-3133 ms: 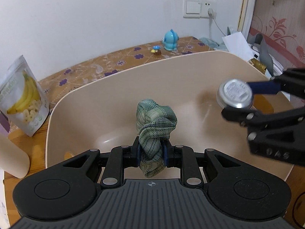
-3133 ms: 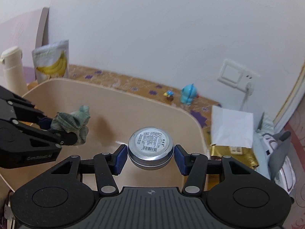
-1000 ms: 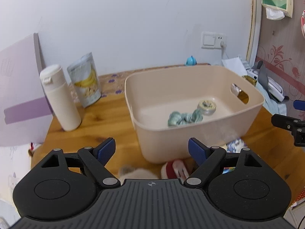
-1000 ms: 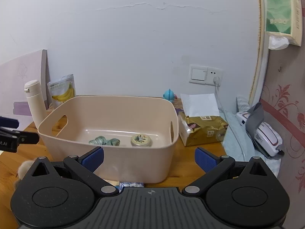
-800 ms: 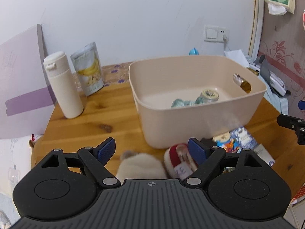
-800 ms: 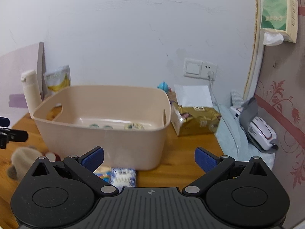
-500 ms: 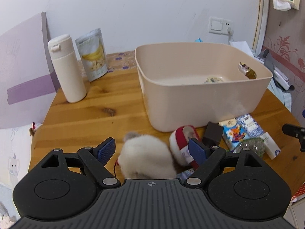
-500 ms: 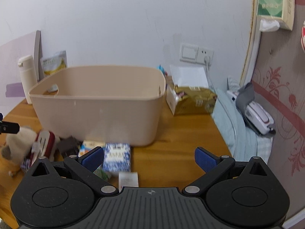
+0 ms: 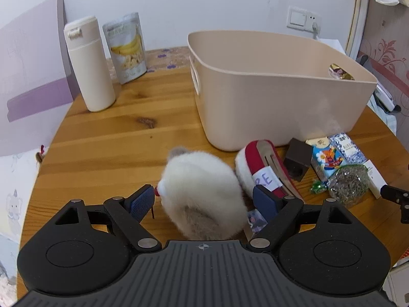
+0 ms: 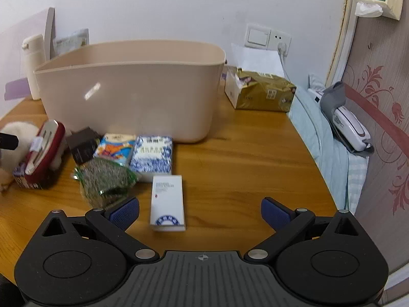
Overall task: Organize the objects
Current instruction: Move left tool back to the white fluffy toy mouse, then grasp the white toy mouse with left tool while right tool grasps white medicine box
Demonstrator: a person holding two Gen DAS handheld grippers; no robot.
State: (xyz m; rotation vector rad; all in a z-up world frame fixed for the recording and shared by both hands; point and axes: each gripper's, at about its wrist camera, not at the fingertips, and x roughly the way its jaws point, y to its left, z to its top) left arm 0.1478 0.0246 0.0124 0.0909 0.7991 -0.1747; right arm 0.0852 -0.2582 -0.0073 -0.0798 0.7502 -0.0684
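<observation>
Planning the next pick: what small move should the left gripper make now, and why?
Probably ease the left gripper a little further down and forward, then close. Its jaws stand open on either side of the white plush toy without pressing it, and the toy lies on the table outside the beige bin.

Wooden table (image 10: 230, 168), bin (image 10: 133, 97), clutter

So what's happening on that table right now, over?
Left gripper open, jaws either side of white plush toy. Right gripper open above white box. Beige bin behind, path clear.
</observation>
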